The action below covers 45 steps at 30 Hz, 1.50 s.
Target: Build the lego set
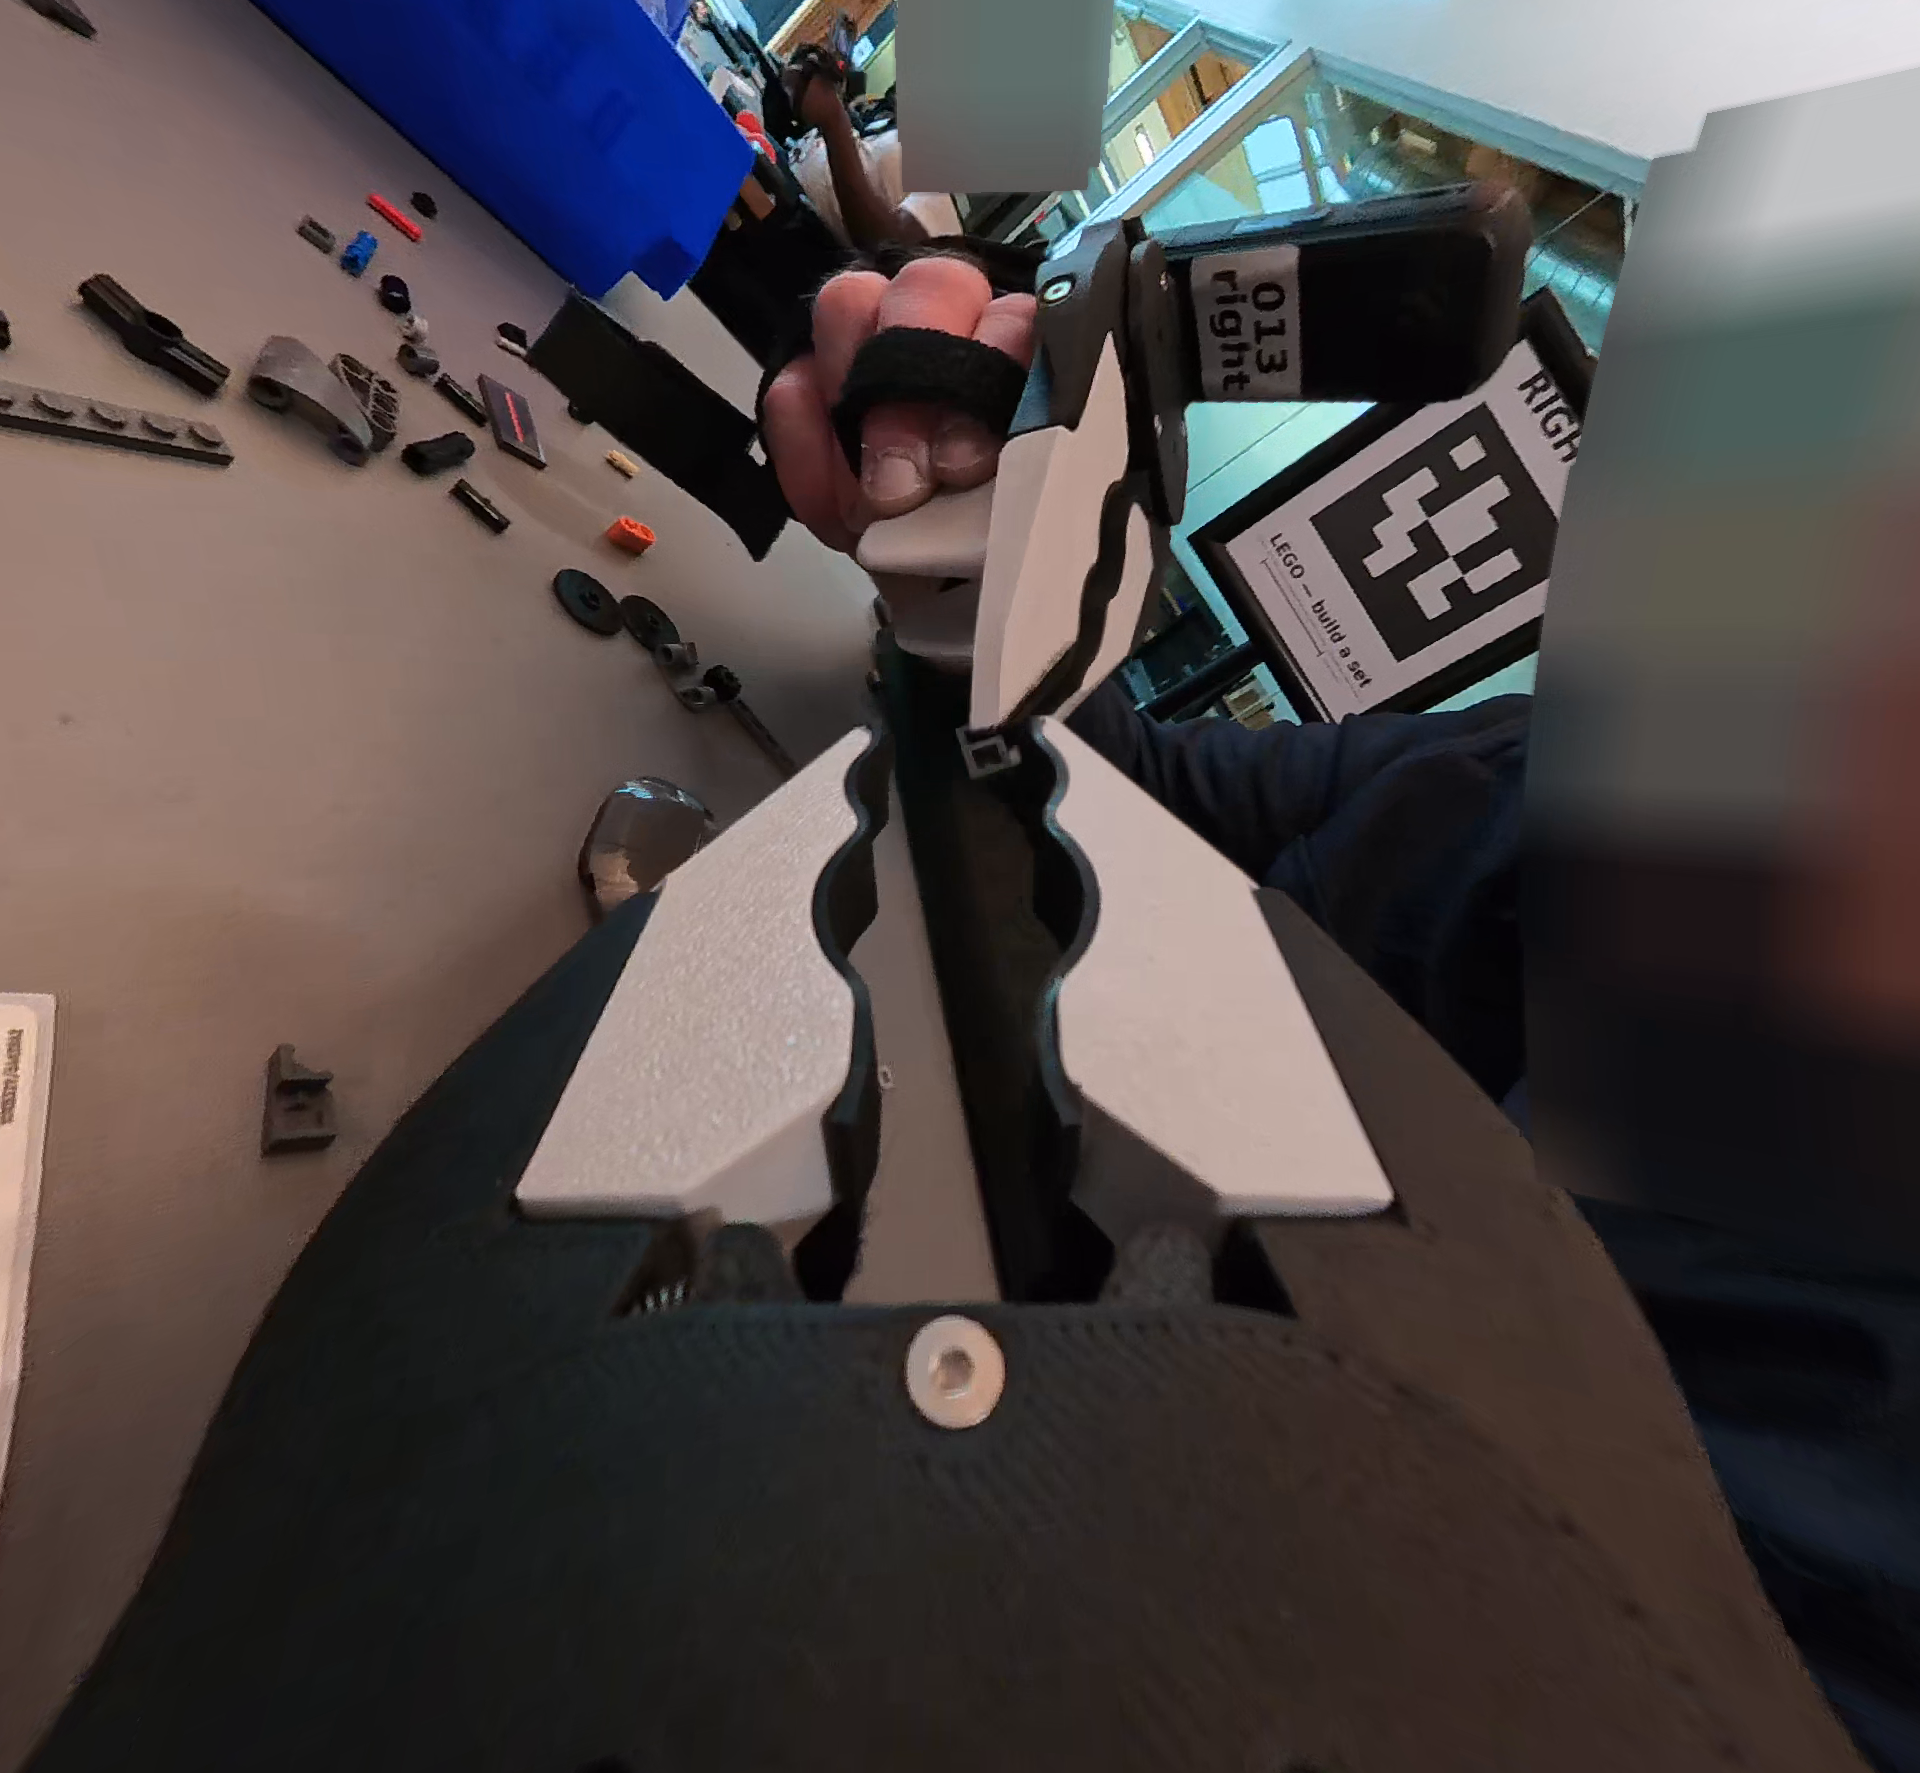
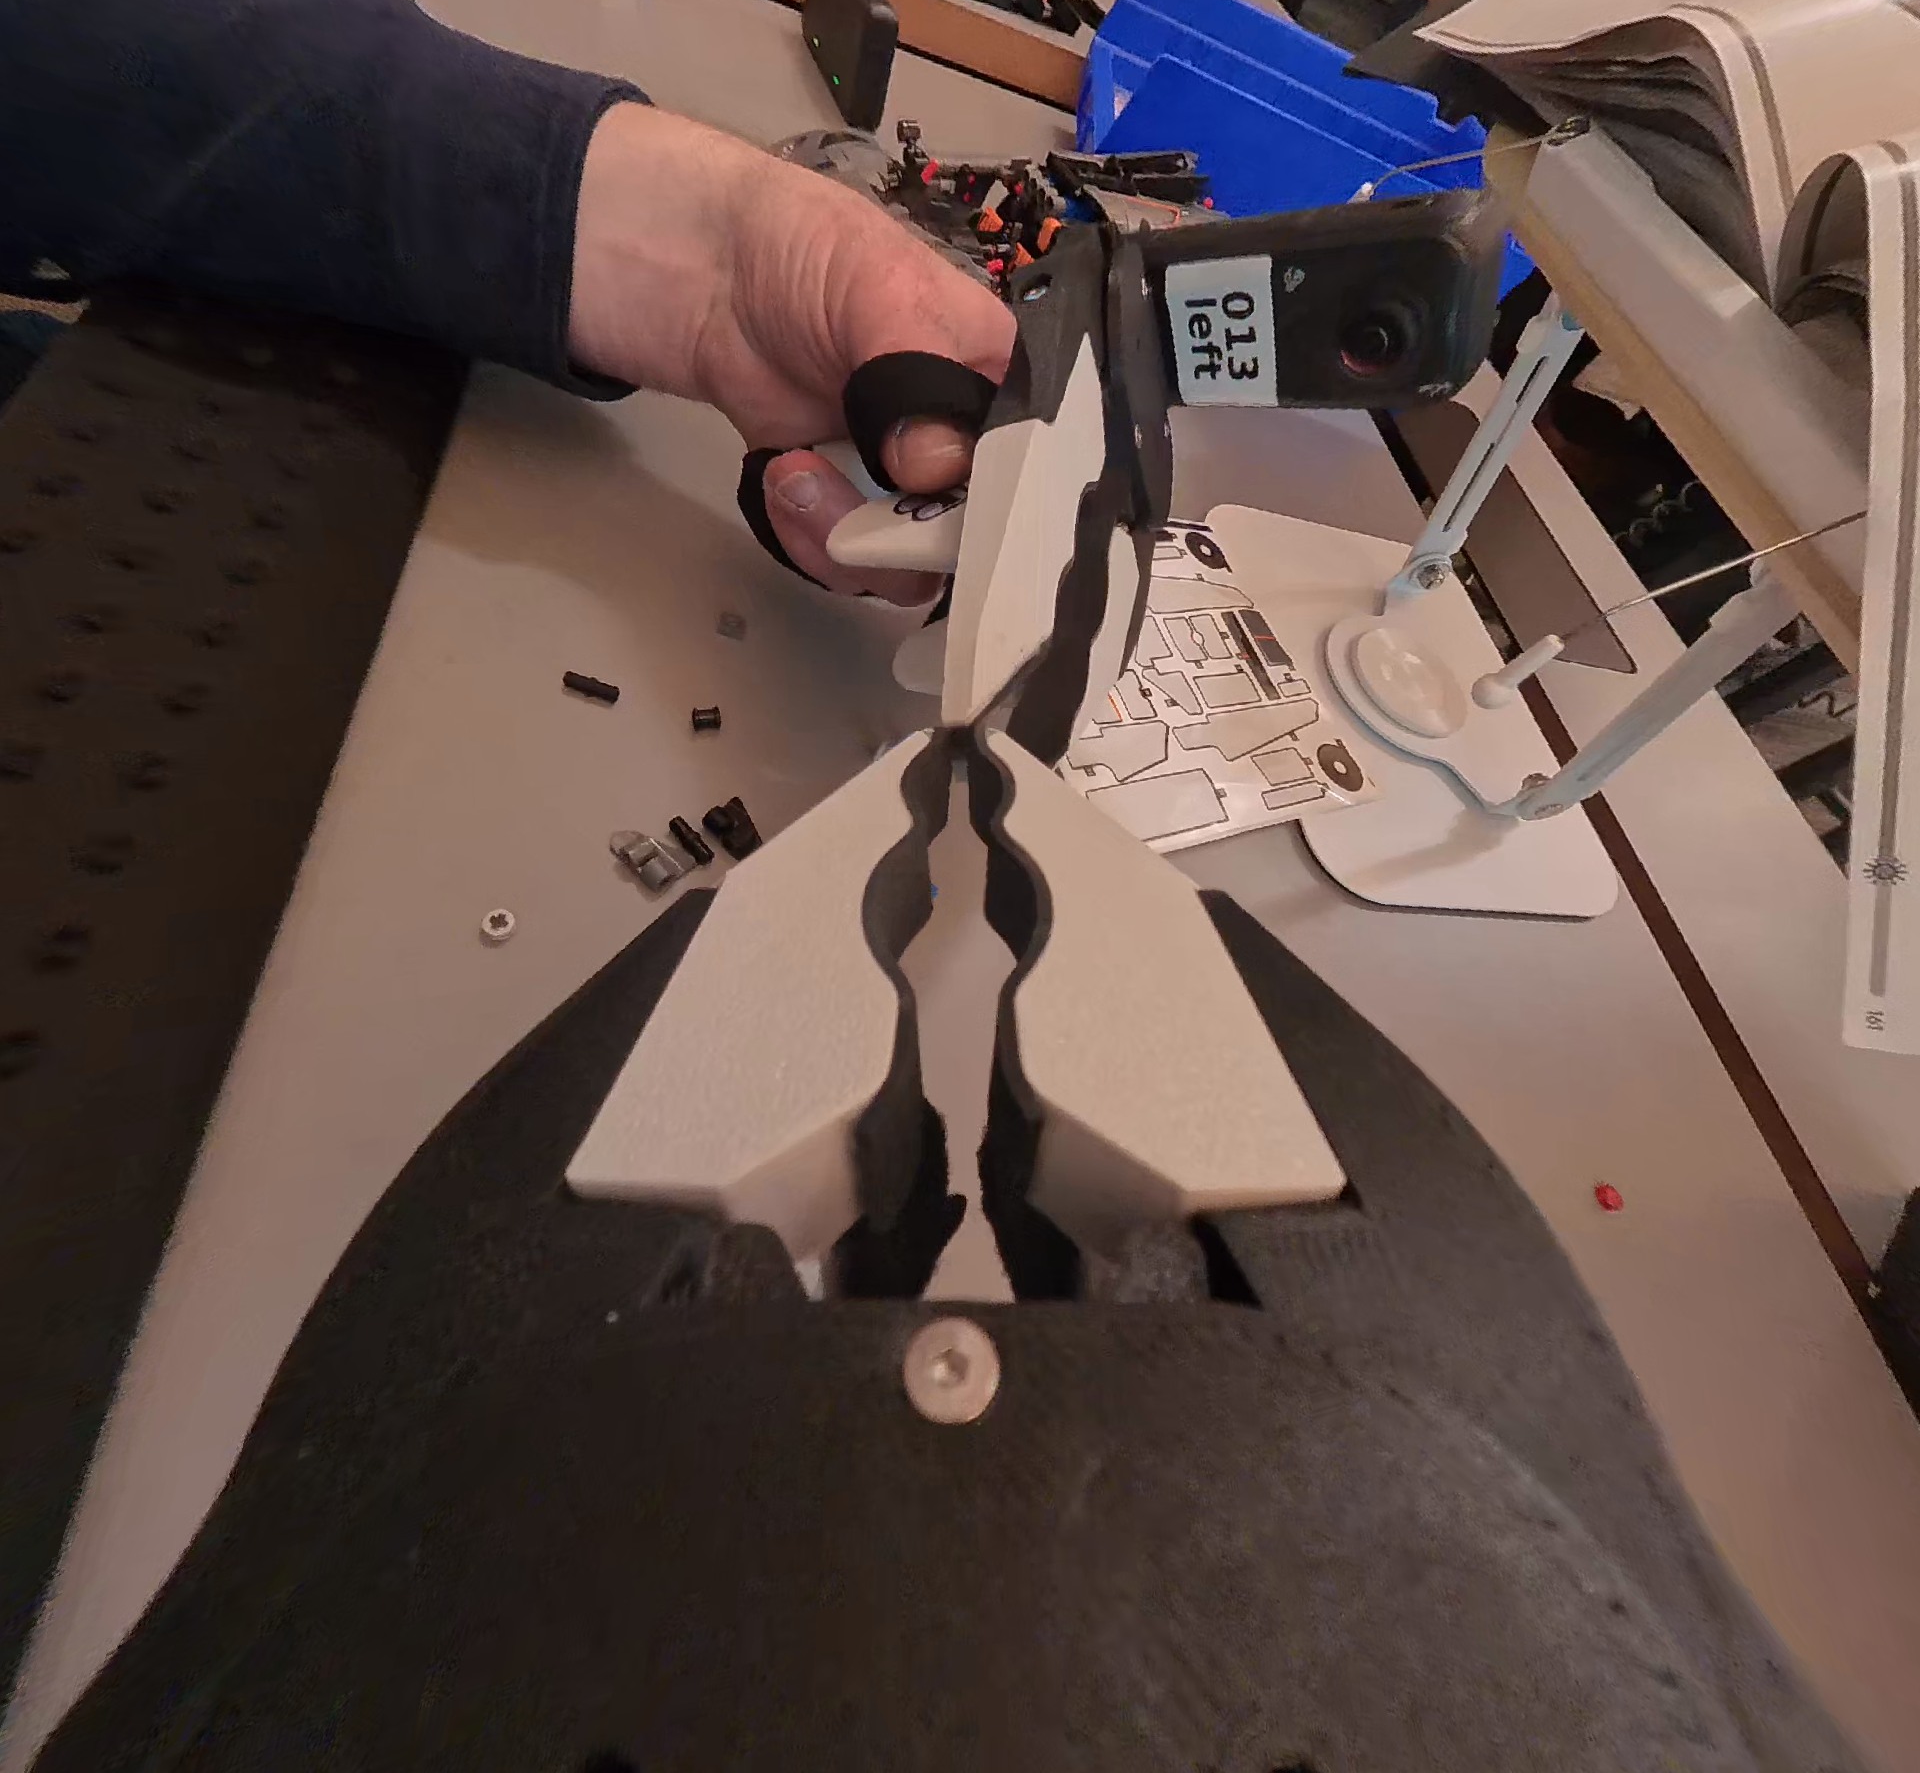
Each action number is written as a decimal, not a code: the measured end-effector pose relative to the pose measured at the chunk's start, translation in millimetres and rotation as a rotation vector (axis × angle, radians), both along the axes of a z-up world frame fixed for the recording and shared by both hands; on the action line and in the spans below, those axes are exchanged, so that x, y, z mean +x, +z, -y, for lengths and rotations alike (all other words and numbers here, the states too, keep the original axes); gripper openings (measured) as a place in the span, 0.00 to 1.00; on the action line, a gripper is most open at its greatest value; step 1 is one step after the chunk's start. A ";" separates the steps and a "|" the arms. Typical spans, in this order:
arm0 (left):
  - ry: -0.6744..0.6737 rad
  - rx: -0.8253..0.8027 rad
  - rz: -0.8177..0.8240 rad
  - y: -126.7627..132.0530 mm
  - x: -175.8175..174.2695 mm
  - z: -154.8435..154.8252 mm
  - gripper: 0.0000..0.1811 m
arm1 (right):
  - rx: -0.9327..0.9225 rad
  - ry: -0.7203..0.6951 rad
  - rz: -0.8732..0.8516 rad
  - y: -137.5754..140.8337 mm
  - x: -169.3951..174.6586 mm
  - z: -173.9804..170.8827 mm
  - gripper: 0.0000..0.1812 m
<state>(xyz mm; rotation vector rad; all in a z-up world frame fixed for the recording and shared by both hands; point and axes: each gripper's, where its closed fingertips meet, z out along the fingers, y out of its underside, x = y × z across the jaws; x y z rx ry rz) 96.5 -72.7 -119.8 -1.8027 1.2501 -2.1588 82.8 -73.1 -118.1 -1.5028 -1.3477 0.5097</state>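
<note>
Right gripper (image 1: 1023,715) pinches a tiny grey square plastic piece (image 1: 985,751); left gripper (image 1: 961,752) fingers parted around it. One slip and it drops onto the grey table (image 1: 312,788), I reckon.

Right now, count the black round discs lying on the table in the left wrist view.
2 discs: one near the orange brick, the other right beside it. More may be hidden.

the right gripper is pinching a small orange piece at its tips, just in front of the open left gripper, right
Not orange. The small piece pinched at the tips of the right gripper is grey, as the left wrist view shows. The rest holds: it sits just in front of the open left gripper.
</note>
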 end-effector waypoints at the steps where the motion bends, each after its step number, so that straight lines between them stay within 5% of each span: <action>1: 0.007 -0.017 0.012 2.8 -1.4 -2.2 0.13 | -0.003 0.001 -0.008 1.5 1.3 0.4 0.01; 7: 0.075 0.131 -0.017 -0.9 -5.6 -12.9 0.12 | -0.086 0.004 -0.062 3.2 6.7 -0.5 0.01; 12: 0.179 0.599 0.001 3.4 -4.0 -18.2 0.09 | -0.270 -0.001 -0.122 -6.0 9.7 -5.2 0.01; 17: 0.261 1.308 -0.099 -5.5 -0.9 -22.4 0.11 | -0.453 -0.010 -0.221 -5.1 16.3 -8.7 0.01; 22: 0.274 1.669 -0.188 -14.0 8.8 -23.7 0.11 | -0.633 -0.018 -0.352 -0.8 24.6 -15.0 0.01; 37: 0.232 1.862 -0.215 -19.9 16.6 -16.0 0.04 | -0.813 -0.025 -0.343 -17.2 25.7 -13.3 0.00; 45: 0.177 1.716 -0.209 -26.3 13.5 -7.5 0.03 | -0.794 -0.039 -0.334 -19.9 26.6 -16.2 0.04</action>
